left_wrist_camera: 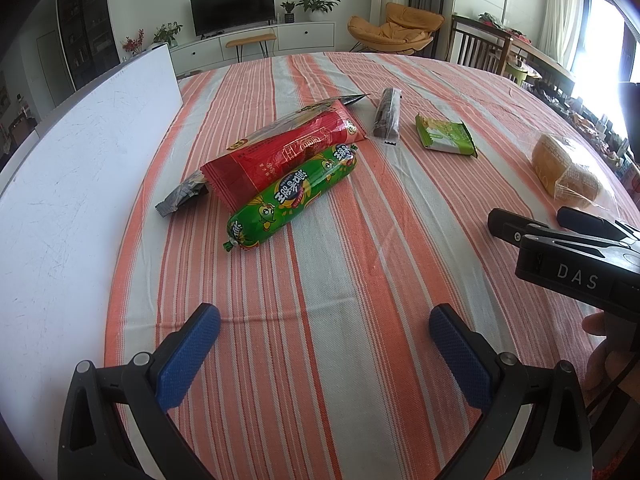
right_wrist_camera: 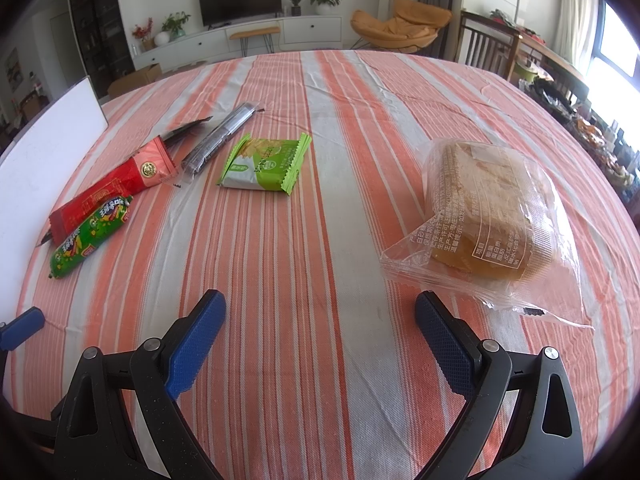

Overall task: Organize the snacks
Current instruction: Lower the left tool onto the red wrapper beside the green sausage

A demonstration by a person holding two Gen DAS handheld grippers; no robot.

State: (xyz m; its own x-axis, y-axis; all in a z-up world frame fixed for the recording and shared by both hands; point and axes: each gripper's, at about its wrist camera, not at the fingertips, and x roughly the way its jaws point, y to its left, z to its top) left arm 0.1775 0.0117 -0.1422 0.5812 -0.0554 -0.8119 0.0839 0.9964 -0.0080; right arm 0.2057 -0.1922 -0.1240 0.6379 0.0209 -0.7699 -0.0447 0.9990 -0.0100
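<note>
Both grippers, left gripper (left_wrist_camera: 324, 350) and right gripper (right_wrist_camera: 320, 346), hover with jaws spread; I'd pinch the bagged bread (right_wrist_camera: 486, 216) by its crimped edge, gently.

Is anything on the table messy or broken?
Nothing looks broken or spilled. The red packet lies on top of a dark wrapper, with the green sausage pressed against it; the other snacks lie apart.

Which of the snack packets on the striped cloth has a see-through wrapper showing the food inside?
The bread packet, lying alone nearest the right hand-held gripper. The red packet, green sausage and green-and-white packet have printed, opaque wrappers.
</note>
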